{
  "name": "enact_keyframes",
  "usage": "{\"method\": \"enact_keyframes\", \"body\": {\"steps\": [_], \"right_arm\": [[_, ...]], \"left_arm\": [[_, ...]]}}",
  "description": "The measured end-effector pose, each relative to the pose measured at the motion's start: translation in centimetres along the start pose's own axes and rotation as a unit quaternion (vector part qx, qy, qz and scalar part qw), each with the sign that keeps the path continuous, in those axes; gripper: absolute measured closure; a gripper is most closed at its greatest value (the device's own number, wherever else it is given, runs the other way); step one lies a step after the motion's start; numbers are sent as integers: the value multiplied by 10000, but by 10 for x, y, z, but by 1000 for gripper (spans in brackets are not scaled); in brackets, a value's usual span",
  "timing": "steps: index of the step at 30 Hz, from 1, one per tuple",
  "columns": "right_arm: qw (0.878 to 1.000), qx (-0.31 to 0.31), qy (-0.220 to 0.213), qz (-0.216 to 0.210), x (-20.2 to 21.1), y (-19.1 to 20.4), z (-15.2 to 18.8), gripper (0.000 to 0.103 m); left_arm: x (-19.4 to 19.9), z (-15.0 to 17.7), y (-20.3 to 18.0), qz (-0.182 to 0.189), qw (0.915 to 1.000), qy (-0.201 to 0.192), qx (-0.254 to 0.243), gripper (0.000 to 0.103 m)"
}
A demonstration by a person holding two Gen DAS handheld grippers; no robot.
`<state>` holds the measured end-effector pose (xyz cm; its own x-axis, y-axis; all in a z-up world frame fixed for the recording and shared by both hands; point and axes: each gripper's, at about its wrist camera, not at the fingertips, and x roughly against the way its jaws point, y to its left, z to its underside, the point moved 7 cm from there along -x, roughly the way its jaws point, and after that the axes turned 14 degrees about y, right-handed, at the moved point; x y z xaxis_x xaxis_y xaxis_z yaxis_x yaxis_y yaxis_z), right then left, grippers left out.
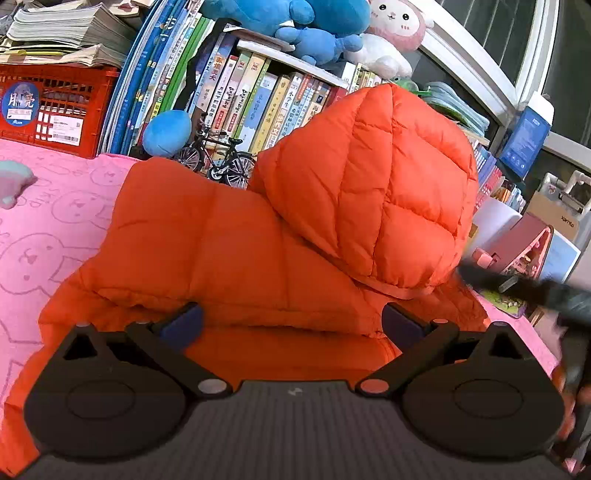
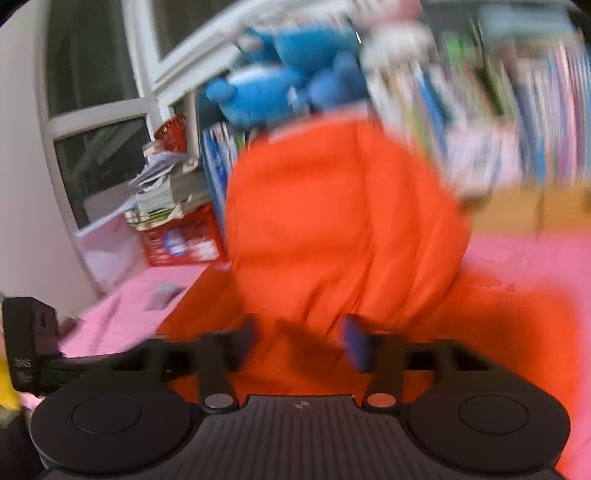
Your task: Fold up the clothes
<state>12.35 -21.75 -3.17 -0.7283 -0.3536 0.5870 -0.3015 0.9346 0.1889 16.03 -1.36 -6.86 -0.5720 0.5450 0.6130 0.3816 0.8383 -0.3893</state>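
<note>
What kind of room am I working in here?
Likely a child's bedroom or study corner: packed shelf of picture books, blue plush toys on top, and a pink cartoon-print bed cover under the orange quilted jacket.

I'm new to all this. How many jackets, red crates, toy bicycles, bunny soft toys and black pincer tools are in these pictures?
Orange hooded puffer jacket: 1
Red plastic crate: 1
Model bicycle: 1
Pink-and-white bunny plush: 1
Pincer tools: 2, the left gripper and the right gripper, both open
Total: 6
</note>
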Motion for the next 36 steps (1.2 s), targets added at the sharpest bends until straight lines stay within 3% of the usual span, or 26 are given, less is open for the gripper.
{"method": "enact_keyframes", "body": {"steps": [1, 4, 7, 10, 14, 16, 17, 18, 21, 24, 25, 29, 32, 33, 36], "right_arm": [[9988, 352, -152, 317, 9, 1, -9, 0], [9849, 1343, -383, 1022, 20, 4, -44, 0], [9749, 1716, -324, 1380, 11, -3, -79, 0], [9802, 1638, -51, 1108, -15, -12, -105, 0], [9862, 1084, 887, 882, -72, -29, -113, 1], [9870, 959, 957, 860, -82, -27, -108, 27], [9876, 984, 890, 844, -83, -24, -105, 57], [9867, 1068, 767, 960, -81, -20, -103, 70], [9847, 1356, 357, 1030, -61, -5, -99, 74], [9767, 1792, -332, 1137, -29, 14, -97, 74], [9727, 1958, -543, 1123, -20, 22, -95, 74], [9711, 2129, -588, 909, -11, 29, -85, 74], [9742, 2074, -320, 832, -21, 23, -67, 74], [9750, 2056, -253, 809, -24, 22, -60, 74], [9772, 2008, -141, 681, -30, 22, -42, 73]], "left_arm": [[0, 0, 0, -4, 10000, 6, -10, 0], [-1, 0, -1, -13, 10000, 21, -41, 0], [-2, 1, -2, -29, 10000, 38, -74, 0], [-2, 1, -3, 5, 9999, 59, -125, 0], [-1, 1, -4, 111, 9998, 25, -149, 0], [5, 0, -7, 331, 9992, -86, -193, 0], [9, 0, -10, 558, 9980, -153, -238, 0], [14, -1, -14, 888, 9954, -206, -296, 0], [24, -4, -25, 1867, 9819, -149, -299, 0], [22, -14, -31, 2396, 9708, 46, -84, 0], [19, -19, -31, 2665, 9637, 160, 100, 0], [3, -45, -17, 3690, 9205, 440, 1204, 0], [-12, -68, 2, 4013, 8917, 566, 2015, 0], [-16, -75, 7, 3991, 8877, 607, 2213, 0], [-12, -101, 19, 3645, 8990, 392, 2397, 0]]}}
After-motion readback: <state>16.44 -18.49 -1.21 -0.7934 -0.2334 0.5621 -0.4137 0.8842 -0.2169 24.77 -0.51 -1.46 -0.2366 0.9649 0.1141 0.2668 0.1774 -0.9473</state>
